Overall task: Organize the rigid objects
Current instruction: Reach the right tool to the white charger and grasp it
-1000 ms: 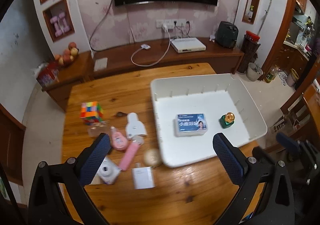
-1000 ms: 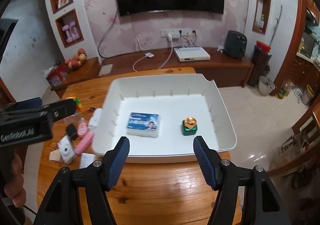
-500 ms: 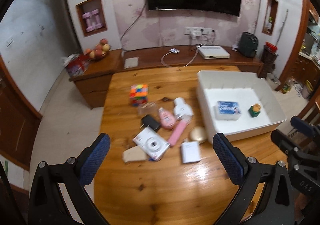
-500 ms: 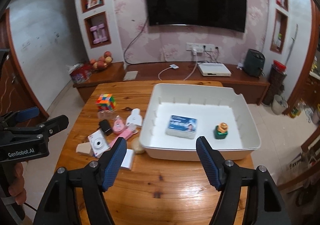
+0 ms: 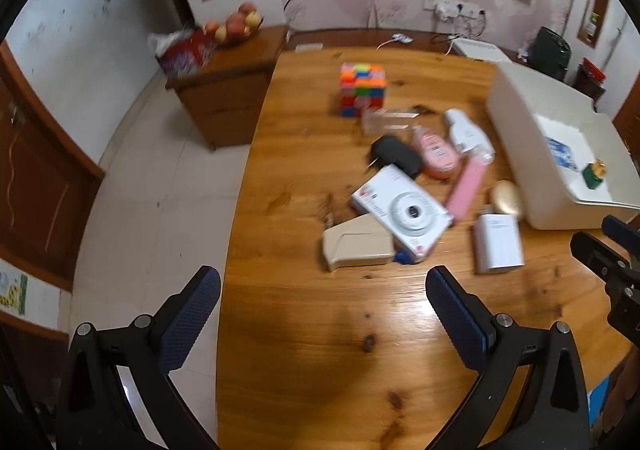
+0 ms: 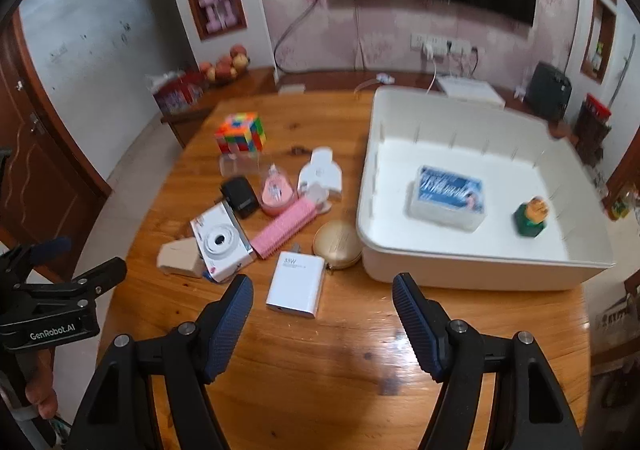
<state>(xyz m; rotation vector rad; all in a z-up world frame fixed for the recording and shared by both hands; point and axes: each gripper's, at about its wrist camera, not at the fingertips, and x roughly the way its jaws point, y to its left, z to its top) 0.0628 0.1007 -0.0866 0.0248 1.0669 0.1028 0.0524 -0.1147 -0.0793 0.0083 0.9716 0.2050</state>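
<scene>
Clutter lies on the wooden surface (image 6: 320, 350) left of the white bin (image 6: 460, 262). Nearest the bin are a round gold case (image 6: 338, 244) and a white charger (image 6: 296, 284), whose long axis runs toward the camera with its port end nearest. A pink comb (image 6: 284, 228) slants up and to the right toward the bin; the white camera (image 6: 220, 244) faces lens-up beside a beige block (image 6: 180, 260). Farther from the bin stands a colour cube (image 6: 241, 133).

Inside the bin sit a blue-labelled box (image 6: 448, 196) and a small green bottle (image 6: 531, 217).

The right tool (image 6: 322, 300) has just been opening; it grips nothing and hangs above the surface. The left tool (image 5: 322, 298) is spread wide, empty.

Motion blur smears the box label, perhaps a printed portrait.
</scene>
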